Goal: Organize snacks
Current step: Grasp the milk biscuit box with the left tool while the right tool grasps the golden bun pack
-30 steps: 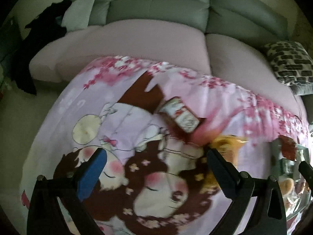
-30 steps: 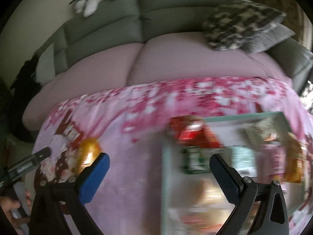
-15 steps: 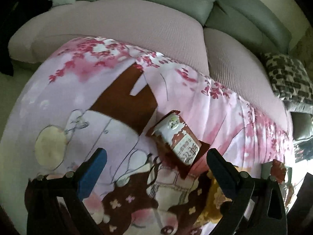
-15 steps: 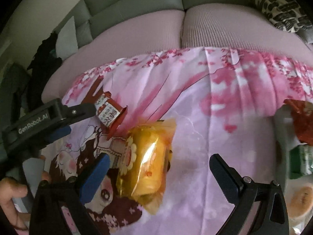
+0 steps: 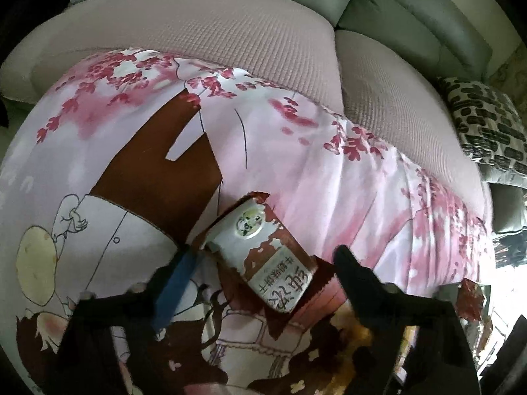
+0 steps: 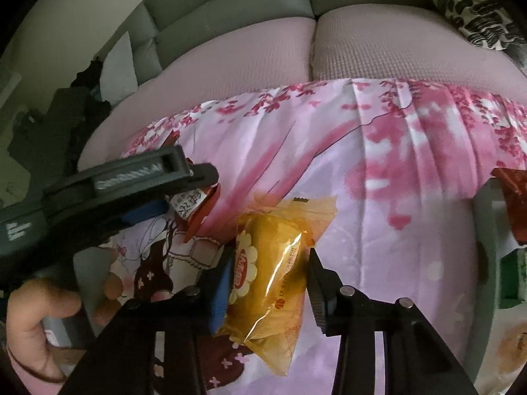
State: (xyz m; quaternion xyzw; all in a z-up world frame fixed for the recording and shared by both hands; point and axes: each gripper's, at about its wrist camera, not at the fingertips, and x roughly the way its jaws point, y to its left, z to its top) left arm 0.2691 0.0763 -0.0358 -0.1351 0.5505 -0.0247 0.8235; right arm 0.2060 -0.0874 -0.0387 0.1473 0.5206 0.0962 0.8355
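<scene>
Right wrist: yellow snack (image 6: 270, 283) between gripper (image 6: 268, 271).

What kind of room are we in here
Most likely a home living room: a grey sofa with pink seat covers, a patterned cushion on it, and a cartoon-print cloth spread in front, with packaged snacks on it.

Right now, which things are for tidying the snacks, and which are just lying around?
For the job:
- brown-and-white snack packet, left gripper closing round it
- yellow cake packet, right gripper closing on it
- snack tray

Just lying about:
- patterned cushion
- sofa
- pink cartoon cloth
</scene>
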